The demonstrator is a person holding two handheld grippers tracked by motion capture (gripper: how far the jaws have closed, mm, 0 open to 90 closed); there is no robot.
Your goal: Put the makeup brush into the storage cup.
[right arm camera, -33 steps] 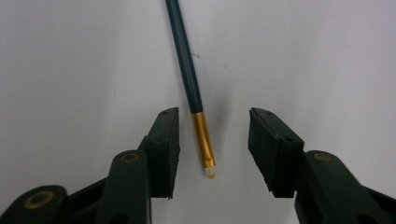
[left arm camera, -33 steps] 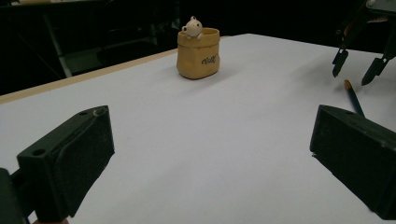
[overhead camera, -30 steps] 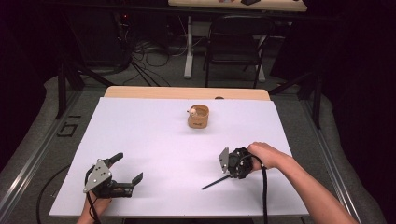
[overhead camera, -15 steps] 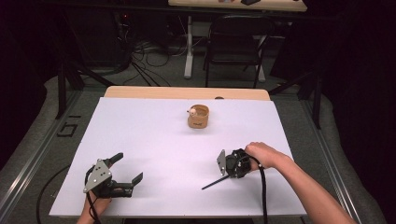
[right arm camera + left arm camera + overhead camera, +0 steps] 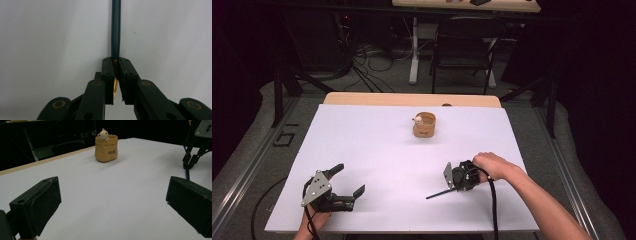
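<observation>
A: Start with the biggest thing. What does the high view give?

B: The white table (image 5: 382, 165), with both grippers near its front edge. The left gripper (image 5: 349, 181) lies at the front left corner, jaws wide apart with nothing between them. The right gripper (image 5: 451, 186) is at the front right, in the person's right hand (image 5: 489, 165). A thin dark pen (image 5: 439, 193) sticks out of it across the tabletop, towards the left.

A: Can you judge that grip from above?

B: Not well. The right gripper view settles it: the right gripper (image 5: 116, 75) has just been closing its jaws, and they are now clamped on the pen (image 5: 115, 30), whose dark shaft runs straight away over the table (image 5: 50, 37). A yellow-orange end shows between the pads.

A: And the left gripper view?

B: It looks between its spread jaws, left gripper (image 5: 112, 202), across the bare table (image 5: 120, 190) to the far gripper (image 5: 191, 161), standing shut at the pen's end.

A: Any containers?

B: One: a small tan pot (image 5: 424, 125) near the table's far edge, well apart from both grippers. In the left gripper view the pot (image 5: 106, 148) bears dark lettering, and a little pale bear figure (image 5: 102, 134) peeks over its rim.
</observation>
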